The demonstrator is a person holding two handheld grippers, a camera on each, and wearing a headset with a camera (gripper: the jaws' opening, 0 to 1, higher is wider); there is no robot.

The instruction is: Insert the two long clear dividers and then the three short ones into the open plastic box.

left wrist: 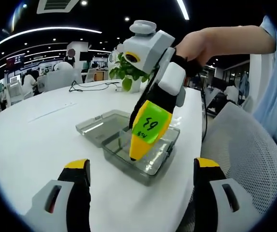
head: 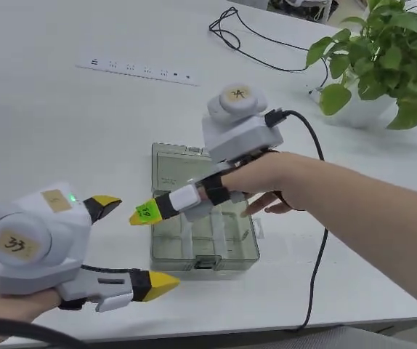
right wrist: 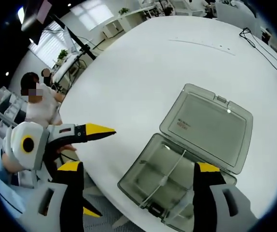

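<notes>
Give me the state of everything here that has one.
box, open.
lid, laid back flat.
dividers, standing inside the box; number unclear.
left hand-held gripper, open, empty.
right hand-held gripper, open, empty, over the box.

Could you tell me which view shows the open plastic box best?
The right gripper view: the box shows almost whole, lid flat. In the head and left gripper views the right claw covers part of it.
</notes>
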